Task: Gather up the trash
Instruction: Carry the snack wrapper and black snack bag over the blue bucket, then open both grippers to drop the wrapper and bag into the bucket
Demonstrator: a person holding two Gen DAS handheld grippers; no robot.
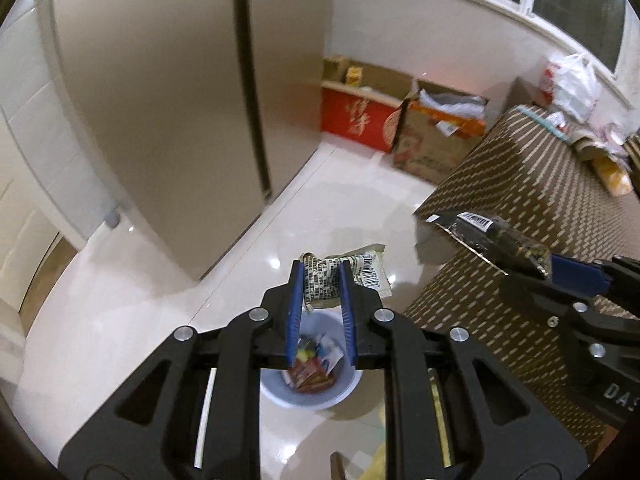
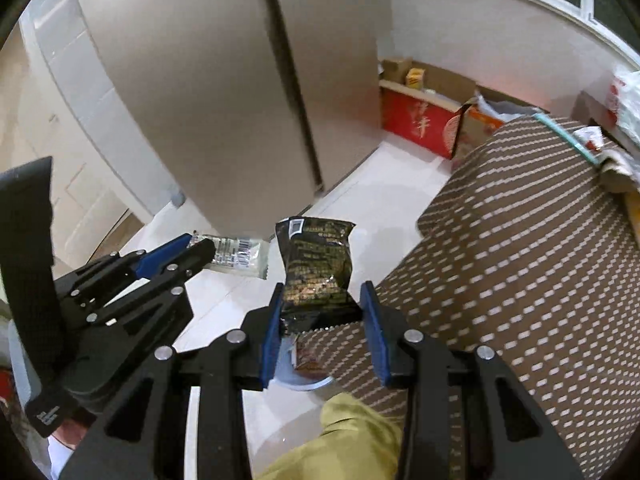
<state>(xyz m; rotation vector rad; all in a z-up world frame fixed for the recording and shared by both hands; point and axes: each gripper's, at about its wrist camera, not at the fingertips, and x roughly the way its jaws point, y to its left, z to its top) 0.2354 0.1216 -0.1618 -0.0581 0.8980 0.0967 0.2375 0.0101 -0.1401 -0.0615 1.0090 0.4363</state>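
My left gripper [image 1: 320,270] is shut on a crumpled pale wrapper with a barcode [image 1: 366,274], held in the air above a white bin [image 1: 316,394] on the floor with several wrappers inside. In the right wrist view the same wrapper [image 2: 236,256] sticks out of the left gripper [image 2: 196,246] at the left. My right gripper [image 2: 322,294] is shut on a black snack bag with gold print [image 2: 318,268], over the edge of the brown patterned tablecloth [image 2: 520,260]. The black bag [image 1: 492,240] also shows at the right of the left wrist view. Part of the bin's rim [image 2: 304,384] shows between the right fingers.
A tall beige cabinet [image 1: 160,100] stands on the left of the glossy white floor [image 1: 340,184]. Red and orange cardboard boxes [image 1: 360,120] sit against the far wall. Bags and litter [image 1: 572,84] lie on the table's far end. A yellow-green sleeve [image 2: 352,440] is below the right gripper.
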